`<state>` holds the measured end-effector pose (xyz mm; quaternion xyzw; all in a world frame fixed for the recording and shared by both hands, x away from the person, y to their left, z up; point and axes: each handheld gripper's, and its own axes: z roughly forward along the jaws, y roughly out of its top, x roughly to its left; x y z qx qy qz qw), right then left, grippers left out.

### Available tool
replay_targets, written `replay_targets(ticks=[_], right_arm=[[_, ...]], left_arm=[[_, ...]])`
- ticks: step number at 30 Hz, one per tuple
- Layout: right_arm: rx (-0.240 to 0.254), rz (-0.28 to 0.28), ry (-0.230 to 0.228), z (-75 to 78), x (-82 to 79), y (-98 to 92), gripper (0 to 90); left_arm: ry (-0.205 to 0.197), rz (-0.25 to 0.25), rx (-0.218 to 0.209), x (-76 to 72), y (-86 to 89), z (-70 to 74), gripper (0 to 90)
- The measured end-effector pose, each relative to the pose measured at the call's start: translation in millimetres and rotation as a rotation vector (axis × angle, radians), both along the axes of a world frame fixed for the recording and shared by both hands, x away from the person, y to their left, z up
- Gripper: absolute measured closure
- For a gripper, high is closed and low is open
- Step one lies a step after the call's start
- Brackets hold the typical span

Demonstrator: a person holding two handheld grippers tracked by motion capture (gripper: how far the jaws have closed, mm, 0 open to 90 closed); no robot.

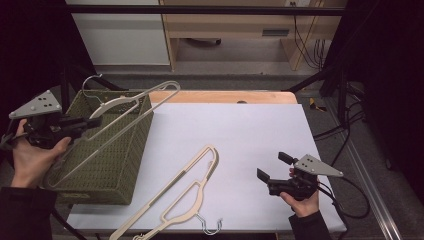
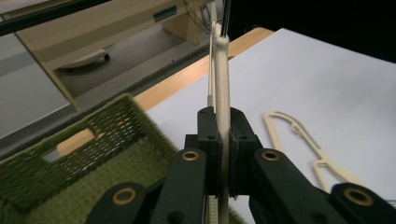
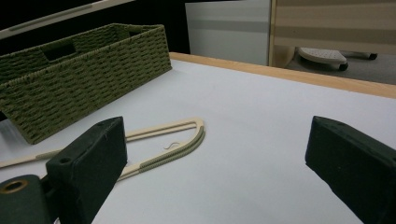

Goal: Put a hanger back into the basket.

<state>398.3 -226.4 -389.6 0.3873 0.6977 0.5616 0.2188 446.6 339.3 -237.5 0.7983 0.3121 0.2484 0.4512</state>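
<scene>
My left gripper (image 1: 94, 121) is shut on a cream plastic hanger (image 1: 122, 101), held tilted in the air above a green woven basket (image 1: 115, 165) at the table's left. In the left gripper view the jaws (image 2: 223, 135) clamp the hanger's thin bar (image 2: 221, 70), which runs up and away between them. A second cream hanger (image 1: 180, 173) lies flat on the white table top near the front edge, its metal hook (image 1: 210, 227) toward the person. My right gripper (image 1: 274, 166) hovers open at the front right with nothing between its jaws (image 3: 219, 158).
The basket (image 3: 84, 70) stands along the left side, with a handle slot in its end wall. The lying hanger (image 3: 173, 140) rests between the basket and my right gripper. The white table top (image 1: 240, 130) has a wooden back edge (image 1: 225, 96); cables trail at the right.
</scene>
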Motion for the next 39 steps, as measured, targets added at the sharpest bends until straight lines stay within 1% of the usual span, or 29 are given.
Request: replay_targets(ticks=[1, 4, 5, 7, 8, 10, 11, 12, 13, 14, 15, 16, 17, 22, 25, 27, 28, 29, 30, 32, 33, 34, 35, 36, 37, 38, 39], right_arm=[[0.0, 0.0, -0.002, 0.1, 0.0, -0.3, 5.9], [-0.003, 0.001, 0.0, 0.0, 0.2, -1.1, 5.6], [-0.003, 0.001, 0.0, 0.0, 0.2, -1.1, 5.6], [-0.002, -0.004, 0.002, -0.8, 1.3, -0.6, 5.3], [-0.011, -0.001, 0.003, -1.2, 1.5, -1.4, 5.3], [-0.012, -0.005, 0.007, -2.1, 2.1, -1.3, 5.1], [-0.012, -0.005, 0.007, -2.1, 2.1, -1.3, 5.1], [-0.011, -0.006, 0.005, -2.3, 2.4, -0.8, 5.0], [-0.011, -0.006, 0.005, -2.3, 2.4, -0.8, 5.0], [-0.01, -0.006, 0.006, -2.2, 2.3, -0.8, 5.0], [-0.011, -0.007, 0.004, -2.3, 2.5, -0.8, 5.0], [-0.011, -0.007, 0.004, -2.3, 2.5, -0.8, 5.0], [-0.011, -0.007, 0.005, -2.3, 2.5, -0.8, 5.0], [-0.017, -0.005, 0.008, -3.1, 2.7, -0.3, 4.7], [-0.02, -0.004, 0.009, -3.5, 2.8, -0.1, 4.5], [-0.022, -0.004, 0.01, -3.8, 3.0, 0.1, 4.4], [-0.02, -0.005, 0.013, -3.8, 3.0, 0.4, 4.4], [-0.023, -0.006, 0.014, -4.0, 3.1, 0.6, 4.3], [-0.026, -0.004, 0.015, -4.4, 3.2, 0.7, 4.3], [-0.024, -0.005, 0.016, -4.5, 3.3, 1.0, 4.3], [-0.025, -0.003, 0.016, -4.7, 3.4, 1.4, 4.3], [-0.025, -0.003, 0.015, -5.4, 3.9, 2.4, 4.2], [-0.029, 0.002, 0.02, -5.6, 3.6, 2.2, 4.2], [-0.028, 0.003, 0.021, -5.7, 3.8, 2.5, 4.1], [-0.028, 0.003, 0.021, -5.7, 3.8, 2.5, 4.1], [-0.028, 0.003, 0.023, -5.8, 3.8, 2.6, 4.1], [-0.028, 0.002, 0.022, -5.6, 3.6, 2.2, 4.1]], left_arm=[[0.016, 0.024, 0.011, 7.3, 8.4, -2.6, 85.8], [0.034, 0.046, 0.004, 19.0, 23.7, -7.8, 85.8], [0.034, 0.046, 0.004, 19.0, 23.7, -7.8, 85.8], [0.038, 0.06, 0.002, 26.6, 34.5, -12.5, 85.8], [0.042, 0.063, 0.001, 29.3, 38.4, -15.0, 85.8], [0.047, 0.072, 0.005, 33.7, 45.4, -18.9, 85.8], [0.055, 0.078, 0.001, 35.9, 49.0, -21.1, 85.8], [0.06, 0.089, -0.003, 39.5, 56.4, -25.6, 85.8], [0.06, 0.089, -0.003, 39.5, 56.4, -25.6, 85.8], [0.063, 0.103, -0.009, 42.8, 63.2, -30.0, 85.8], [0.066, 0.109, -0.011, 44.2, 66.5, -32.4, 85.8], [0.066, 0.109, -0.011, 44.2, 66.5, -32.4, 85.8], [0.072, 0.116, -0.018, 45.9, 70.0, -35.5, 85.8], [0.088, 0.13, -0.014, 50.3, 80.0, -46.7, 85.8], [0.103, 0.149, -0.016, 52.9, 86.1, -53.1, 85.8], [0.114, 0.158, -0.026, 54.0, 89.6, -57.1, 85.8], [0.12, 0.16, -0.045, 54.3, 90.9, -60.1, 85.8], [0.124, 0.159, -0.043, 54.8, 91.5, -61.8, 85.7], [0.139, 0.164, -0.045, 55.4, 92.0, -64.6, 85.7], [0.144, 0.17, -0.038, 55.9, 92.8, -66.6, 85.7], [0.154, 0.175, -0.039, 56.3, 93.7, -68.7, 85.7], [0.167, 0.183, -0.04, 57.5, 94.8, -74.7, 85.7], [0.167, 0.183, -0.04, 57.5, 94.8, -74.7, 85.7], [0.172, 0.178, -0.043, 59.2, 93.2, -80.2, 85.7], [0.172, 0.178, -0.043, 59.2, 93.2, -80.2, 85.7], [0.177, 0.178, -0.036, 60.3, 91.2, -82.0, 85.7], [0.193, 0.182, -0.015, 63.0, 86.5, -85.4, 85.7]])
